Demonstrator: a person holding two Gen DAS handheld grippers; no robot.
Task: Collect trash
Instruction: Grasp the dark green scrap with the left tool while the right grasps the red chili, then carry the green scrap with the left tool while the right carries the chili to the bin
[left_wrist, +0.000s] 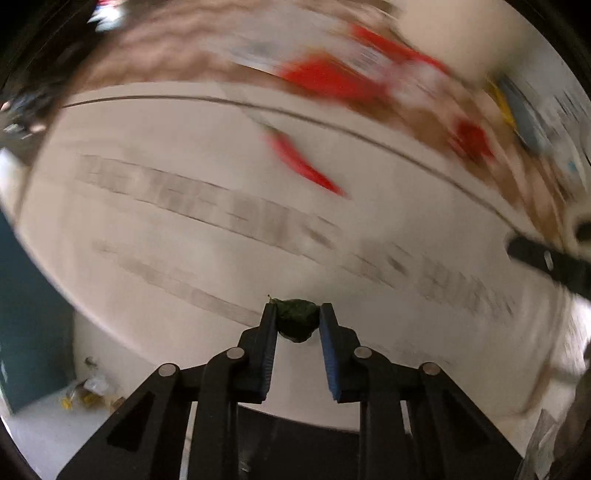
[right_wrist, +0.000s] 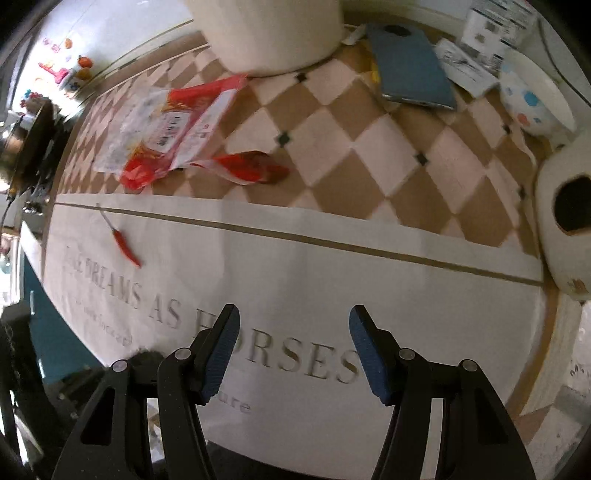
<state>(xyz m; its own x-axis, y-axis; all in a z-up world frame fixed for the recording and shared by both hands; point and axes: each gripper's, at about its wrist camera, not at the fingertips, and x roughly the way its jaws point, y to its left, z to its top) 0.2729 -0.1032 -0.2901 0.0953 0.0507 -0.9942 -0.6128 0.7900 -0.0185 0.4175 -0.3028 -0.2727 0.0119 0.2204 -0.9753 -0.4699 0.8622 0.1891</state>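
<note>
My left gripper (left_wrist: 297, 314) is shut on a small dark green scrap (left_wrist: 297, 320), held above the white printed tablecloth (left_wrist: 207, 258); this view is blurred by motion. A red chili (left_wrist: 303, 164) lies on the cloth ahead, also in the right wrist view (right_wrist: 125, 246). A red and white plastic wrapper (right_wrist: 173, 125) lies on the checkered cloth beyond, blurred in the left view (left_wrist: 332, 77). My right gripper (right_wrist: 291, 321) is open and empty above the printed lettering (right_wrist: 258, 347).
A large white round container (right_wrist: 273, 29) stands at the back. A blue book (right_wrist: 413, 62), papers (right_wrist: 465, 66), a dotted bowl (right_wrist: 535, 99) and a white roll (right_wrist: 565, 229) sit at the right. The table edge runs along the left, with floor clutter (left_wrist: 88, 391) below.
</note>
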